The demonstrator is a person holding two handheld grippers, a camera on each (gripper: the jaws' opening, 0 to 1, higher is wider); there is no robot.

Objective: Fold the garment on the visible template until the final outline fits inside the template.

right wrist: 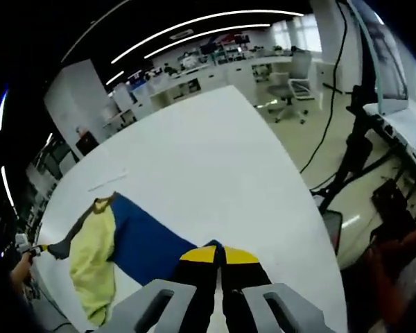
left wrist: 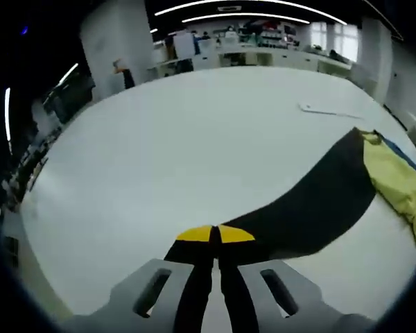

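Observation:
A garment in black, yellow and blue lies stretched over the white table [left wrist: 180, 152]. My left gripper [left wrist: 215, 234] is shut on its black end [left wrist: 312, 201]; from there the cloth runs right to the crumpled yellow part [left wrist: 395, 177] and a blue edge [left wrist: 405, 154]. In the right gripper view, my right gripper [right wrist: 218, 255] is shut on the blue panel [right wrist: 145, 243]. The yellow part [right wrist: 93, 270] lies left of it. The black corner [right wrist: 64, 246] ends at the left gripper [right wrist: 40, 248], held by a hand [right wrist: 19, 272].
A thin white strip [left wrist: 326, 109] [right wrist: 107, 182] lies on the table beyond the garment. The table edge [right wrist: 301, 187] curves close on the right, with an office chair [right wrist: 298, 83], a stand and cables [right wrist: 353, 149] on the floor past it. Desks stand at the back.

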